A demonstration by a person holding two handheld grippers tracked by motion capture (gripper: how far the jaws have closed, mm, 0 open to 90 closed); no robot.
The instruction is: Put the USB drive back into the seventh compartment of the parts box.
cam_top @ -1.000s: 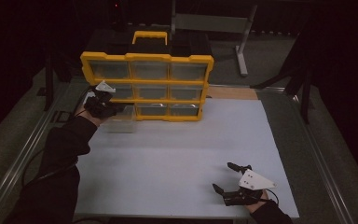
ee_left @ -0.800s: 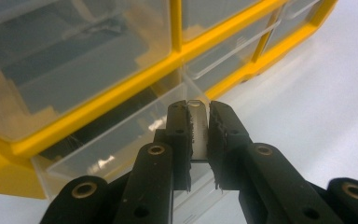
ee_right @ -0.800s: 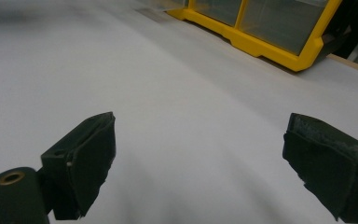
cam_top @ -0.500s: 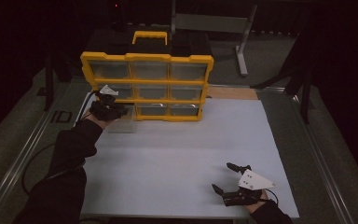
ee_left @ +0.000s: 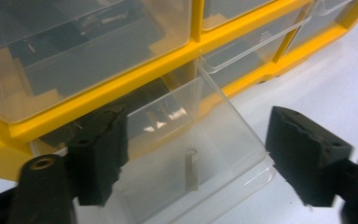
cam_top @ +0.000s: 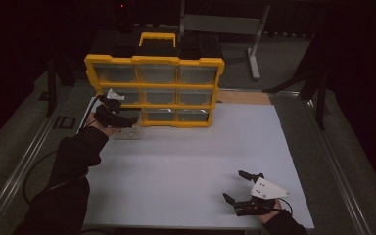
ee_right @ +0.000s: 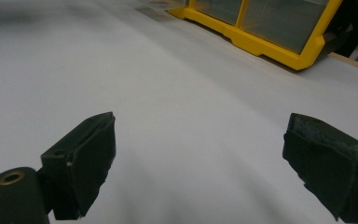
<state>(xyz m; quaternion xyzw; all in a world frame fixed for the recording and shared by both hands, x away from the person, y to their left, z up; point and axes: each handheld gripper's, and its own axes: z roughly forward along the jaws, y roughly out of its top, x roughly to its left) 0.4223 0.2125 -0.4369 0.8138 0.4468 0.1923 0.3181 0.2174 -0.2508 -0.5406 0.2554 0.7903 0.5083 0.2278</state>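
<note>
**Bottom-left drawer drawn out, jaws set wide about it**

In the left gripper view, the left gripper [ee_left: 193,158] is seen with its jaws spread wide, nothing clamped. Between them lies the clear drawer [ee_left: 200,154], pulled partly out of the yellow organizer [ee_left: 121,84] onto the white table [ee_left: 335,84]; a small metal piece [ee_left: 192,169] is seen inside it, midway between the jaws. Beyond the jaws the other drawers sit closed. Opening is judged done; what is left cannot be told. The right gripper [ee_right: 196,163] is held wide open over bare table, well short of the organizer
</note>
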